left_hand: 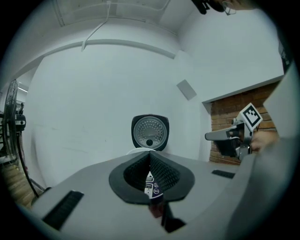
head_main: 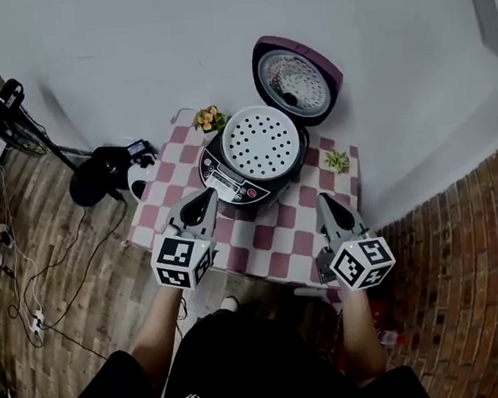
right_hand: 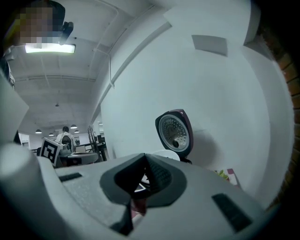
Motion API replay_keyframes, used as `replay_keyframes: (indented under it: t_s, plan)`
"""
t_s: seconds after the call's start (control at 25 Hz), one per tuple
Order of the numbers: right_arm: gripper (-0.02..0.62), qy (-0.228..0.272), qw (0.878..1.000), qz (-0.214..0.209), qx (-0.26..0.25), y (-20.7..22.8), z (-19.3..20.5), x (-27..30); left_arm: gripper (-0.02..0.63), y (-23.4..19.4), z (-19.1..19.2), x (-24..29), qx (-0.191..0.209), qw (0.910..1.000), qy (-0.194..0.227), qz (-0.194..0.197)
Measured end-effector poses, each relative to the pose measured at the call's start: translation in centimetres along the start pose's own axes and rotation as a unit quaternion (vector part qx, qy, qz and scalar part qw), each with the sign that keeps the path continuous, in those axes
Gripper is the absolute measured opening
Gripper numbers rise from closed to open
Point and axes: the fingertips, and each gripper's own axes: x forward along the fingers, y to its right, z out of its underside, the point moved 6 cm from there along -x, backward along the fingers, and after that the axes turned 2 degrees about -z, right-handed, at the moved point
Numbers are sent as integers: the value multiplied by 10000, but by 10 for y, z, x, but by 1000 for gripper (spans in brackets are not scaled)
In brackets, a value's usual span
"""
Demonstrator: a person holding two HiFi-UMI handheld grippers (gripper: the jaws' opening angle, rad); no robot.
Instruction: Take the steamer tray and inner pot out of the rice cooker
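Observation:
A dark rice cooker (head_main: 245,178) stands on the checkered table (head_main: 281,239) with its lid (head_main: 297,78) swung up at the back. The white perforated steamer tray (head_main: 262,141) rests in its mouth and hides the inner pot. My left gripper (head_main: 203,195) is shut and empty, short of the cooker's front left. My right gripper (head_main: 327,199) is shut and empty too, off the cooker's front right. The left gripper view looks past the shut left gripper (left_hand: 150,164) to the lid (left_hand: 149,132) and tray rim (left_hand: 138,151). From the right gripper (right_hand: 145,161), the lid (right_hand: 174,132) shows.
A small pot of yellow flowers (head_main: 210,117) sits at the table's back left, a green plant (head_main: 336,161) at its right. A standing fan (head_main: 0,111) and loose cables (head_main: 34,283) occupy the wooden floor on the left. A white wall runs behind the table.

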Motion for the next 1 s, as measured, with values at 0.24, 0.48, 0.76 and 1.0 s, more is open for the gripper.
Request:
replay_keyframes:
  t_s: [0.24, 0.48, 0.76, 1.0]
  plan:
    - [3, -17, 10000, 31, -13, -1, -5, 32, 3, -29, 0, 14, -29, 10000, 22, 72]
    - [3, -111, 9999, -44, 17, 5, -4, 58, 3, -45, 9, 20, -87, 9996, -222, -141]
    - [3, -285, 9992, -267, -47, 22, -3, 86, 3, -51, 8, 29, -161, 9984, -159, -511]
    - [3, -586, 9971, -486, -93, 59, -3, 121, 4, -41, 4, 46, -190, 9952, -143, -950]
